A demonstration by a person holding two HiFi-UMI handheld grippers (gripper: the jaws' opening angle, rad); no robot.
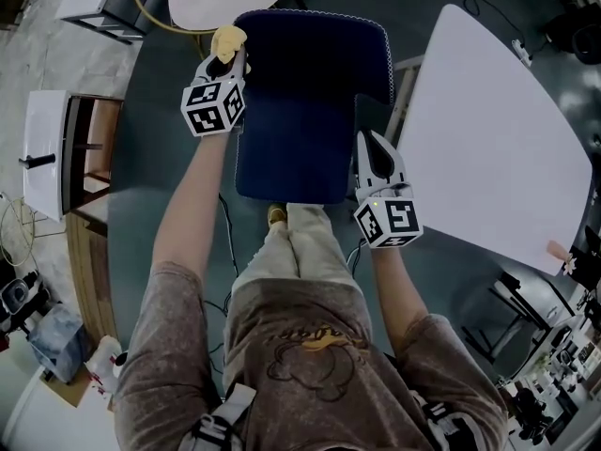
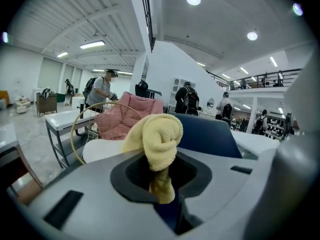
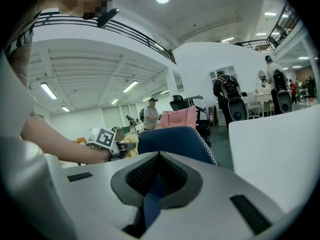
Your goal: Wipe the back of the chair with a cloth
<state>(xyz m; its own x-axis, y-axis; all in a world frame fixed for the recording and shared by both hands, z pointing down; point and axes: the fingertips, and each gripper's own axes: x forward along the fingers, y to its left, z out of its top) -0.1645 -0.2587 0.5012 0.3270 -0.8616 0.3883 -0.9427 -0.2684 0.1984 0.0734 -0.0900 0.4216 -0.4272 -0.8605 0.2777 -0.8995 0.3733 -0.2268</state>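
Our left gripper (image 2: pixel 162 184) is clamped on a soft yellow terry cloth (image 2: pixel 157 136), which bunches up out of the jaws in a rounded wad, with a thin tail pinched down in the gap. In the head view this gripper sits at the upper left corner of the dark blue upholstered chair (image 1: pixel 300 92), the cloth touching or just beside the chair's edge (we cannot tell which). Our right gripper (image 3: pixel 152 184) has its jaws drawn together to a narrow slit; only the chair's blue shows through it, and we cannot tell whether any fabric is pinched. From above, its tip lies against the chair's right edge, nearer to us than the left gripper. A line of white stitching runs along the rim of the chair's back. Right of the chair stands a large white table with a curved edge (image 1: pixel 488 139), close to the right gripper. Beyond the chair sits a pink cushioned seat (image 2: pixel 125 116) in a gold wire hoop. Several people with backpacks stand further off in the hall.
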